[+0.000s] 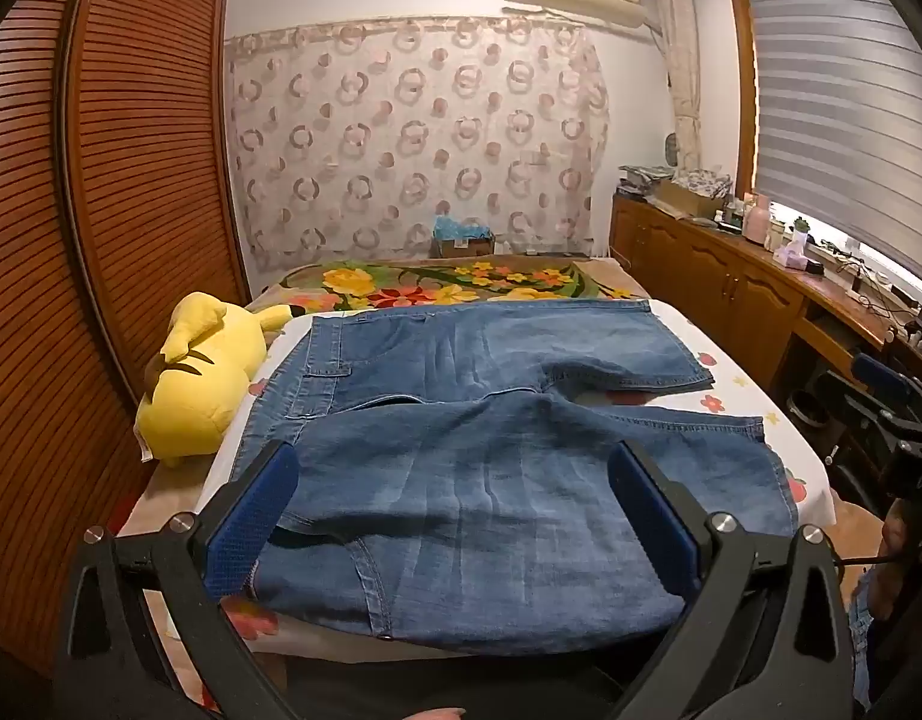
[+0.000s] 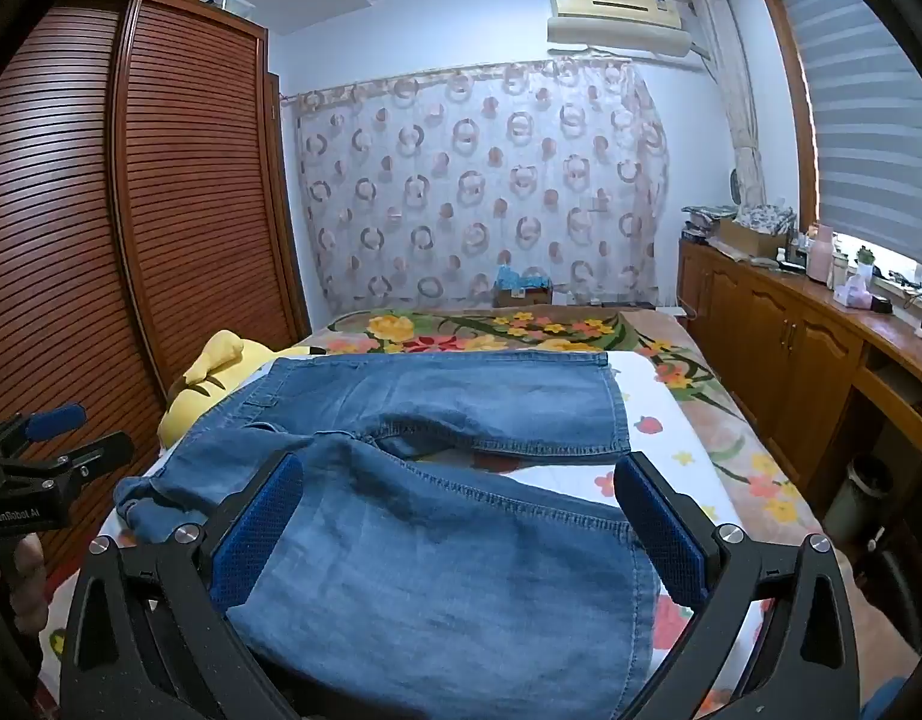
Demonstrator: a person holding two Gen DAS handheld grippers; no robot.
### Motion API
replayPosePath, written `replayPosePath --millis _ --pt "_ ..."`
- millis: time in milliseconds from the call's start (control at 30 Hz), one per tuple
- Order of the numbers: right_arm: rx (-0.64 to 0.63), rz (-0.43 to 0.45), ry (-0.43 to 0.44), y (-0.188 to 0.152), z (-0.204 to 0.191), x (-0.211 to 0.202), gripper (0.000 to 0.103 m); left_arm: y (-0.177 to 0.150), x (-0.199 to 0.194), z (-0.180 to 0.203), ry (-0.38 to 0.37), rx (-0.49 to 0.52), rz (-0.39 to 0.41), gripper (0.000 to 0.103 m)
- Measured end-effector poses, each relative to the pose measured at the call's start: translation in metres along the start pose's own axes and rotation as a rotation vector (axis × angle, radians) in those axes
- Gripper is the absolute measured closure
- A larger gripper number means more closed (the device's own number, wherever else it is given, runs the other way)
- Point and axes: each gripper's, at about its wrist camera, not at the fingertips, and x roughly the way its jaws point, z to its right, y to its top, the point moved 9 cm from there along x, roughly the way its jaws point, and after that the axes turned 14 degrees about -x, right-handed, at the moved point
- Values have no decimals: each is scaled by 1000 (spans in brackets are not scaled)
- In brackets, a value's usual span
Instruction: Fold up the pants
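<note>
Both your left claw (image 1: 455, 516) and right claw (image 2: 458, 531) gape wide above the pants (image 1: 491, 420); grabbing one denim layer near the bed (image 1: 731, 396) edge risks dragging them off.

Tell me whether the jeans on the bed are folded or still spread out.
Spread out. The jeans lie flat on the bed, both legs apart in a V, neither laid over the other. Both grippers are open and hold nothing.

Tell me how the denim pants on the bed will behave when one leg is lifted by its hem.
The denim pants will probably drape and sag, since they already lie in soft wrinkles. The near leg likely drags the crotch along, being joined to the far leg. Both the left gripper and right gripper are open, so nothing is pinning the cloth.
</note>
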Motion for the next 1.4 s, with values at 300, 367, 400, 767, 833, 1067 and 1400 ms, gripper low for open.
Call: replayPosePath --millis 300,367,400,767,833,1067,1400 --pt "-1 -4 2 -1 0 0 0 0 0 0 4 2 2 0" --pt "-2 -7 3 -1 1 0 0 0 0 0 2 1 3 0" --pt "-3 -7 3 -1 1 0 0 0 0 0 4 1 3 0" --pt "-4 -7 -1 0 1 1 0 1 0 0 2 0 5 0" --pt "-3 -7 1 -1 1 1 0 1 0 0 2 0 5 0" --pt "-4 -6 -1 -1 1 1 0 1 0 0 1 -1 5 0" --pt "-4 -6 0 2 0 0 0 1 0 0 0 -1 7 0"
